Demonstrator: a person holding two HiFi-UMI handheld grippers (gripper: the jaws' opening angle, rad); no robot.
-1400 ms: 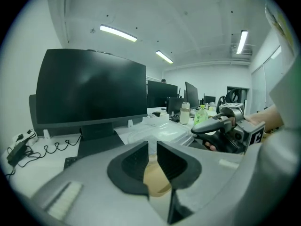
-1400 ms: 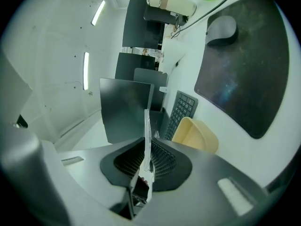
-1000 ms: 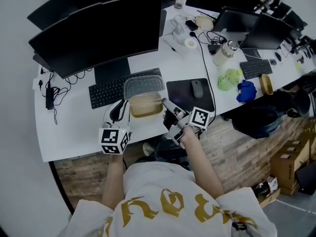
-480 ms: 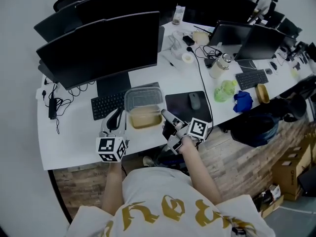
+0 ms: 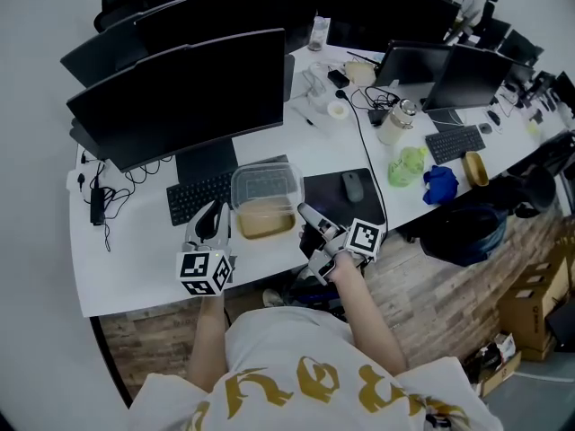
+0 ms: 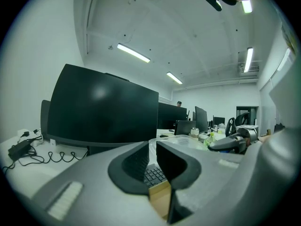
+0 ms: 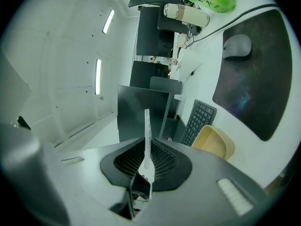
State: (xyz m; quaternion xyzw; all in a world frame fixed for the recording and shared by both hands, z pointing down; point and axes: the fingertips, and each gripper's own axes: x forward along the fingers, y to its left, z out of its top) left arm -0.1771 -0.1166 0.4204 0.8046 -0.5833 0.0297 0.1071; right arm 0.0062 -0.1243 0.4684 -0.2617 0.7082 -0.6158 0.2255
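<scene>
Near edge of the white desk [image 5: 135, 263]: my left gripper [image 6: 153, 147], jaws drawn in to a slim gap, pinches the left wall of the tan rectangular plastic container [image 5: 265, 223]. The container sits just inside that edge, about midway along it. My right gripper [image 7: 147, 142], jaws closed, grips the rim of the clear rectangular plastic lid [image 5: 263, 184], seen edge-on between them. The lid covers the container's far end and reaches over the right end of the black keyboard [image 5: 193, 200]. Right of the container, a black mouse pad [image 5: 370, 203] carries a grey mouse [image 5: 350, 185]. Beyond the keyboard stands a wide black monitor [image 5: 180, 97]
</scene>
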